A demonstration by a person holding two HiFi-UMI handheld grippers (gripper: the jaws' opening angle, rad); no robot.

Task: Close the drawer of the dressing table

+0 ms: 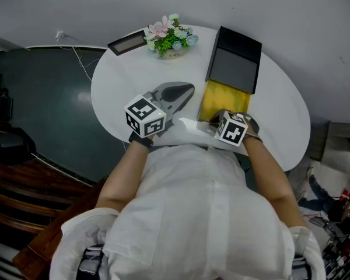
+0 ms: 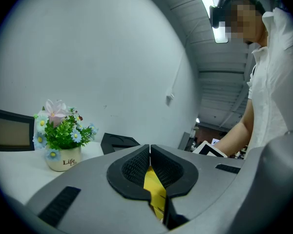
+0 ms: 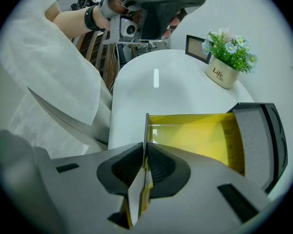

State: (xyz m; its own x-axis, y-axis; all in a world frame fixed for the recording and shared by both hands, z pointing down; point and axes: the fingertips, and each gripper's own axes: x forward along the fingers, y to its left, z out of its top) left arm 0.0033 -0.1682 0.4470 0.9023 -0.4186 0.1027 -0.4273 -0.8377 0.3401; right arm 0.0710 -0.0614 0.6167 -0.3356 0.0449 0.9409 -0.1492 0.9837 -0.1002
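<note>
The yellow drawer (image 1: 223,101), pulled out at frame centre, is pinched by its front wall in the right gripper (image 3: 145,152); the left gripper (image 2: 150,155) is closed, empty. Pushed askew, it could be jammed.

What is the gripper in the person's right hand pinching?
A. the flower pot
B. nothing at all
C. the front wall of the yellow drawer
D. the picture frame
C: in its own view the right gripper is shut on the thin front wall of the open yellow drawer.
</note>
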